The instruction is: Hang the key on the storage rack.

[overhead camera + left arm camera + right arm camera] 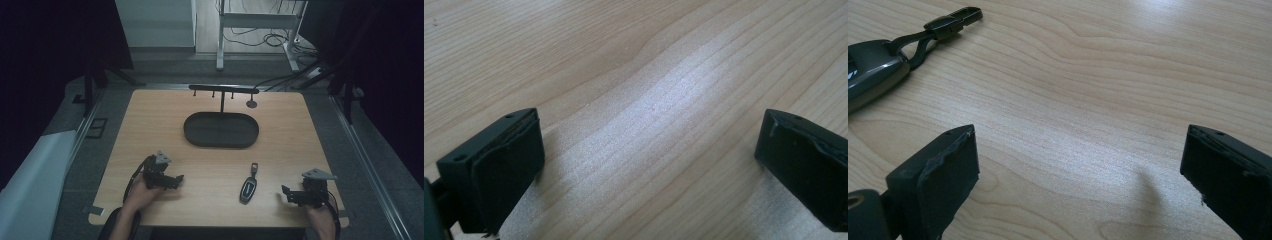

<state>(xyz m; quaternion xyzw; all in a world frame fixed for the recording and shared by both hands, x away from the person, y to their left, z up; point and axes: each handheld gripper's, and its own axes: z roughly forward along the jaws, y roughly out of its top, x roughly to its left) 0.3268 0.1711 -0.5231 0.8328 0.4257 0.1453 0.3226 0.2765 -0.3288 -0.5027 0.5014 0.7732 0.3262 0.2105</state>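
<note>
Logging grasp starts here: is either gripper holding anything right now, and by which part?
Nothing is held. The left gripper and right gripper both stand open over bare table; the key fob lies untouched between them.

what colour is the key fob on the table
Dark grey, glossy, with a black clip: the key fob shows best in the right gripper view.

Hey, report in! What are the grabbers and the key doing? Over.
Both grippers, left and right, open, empty. Key fob flat on table, untouched, nearer right. Path clear.
</note>
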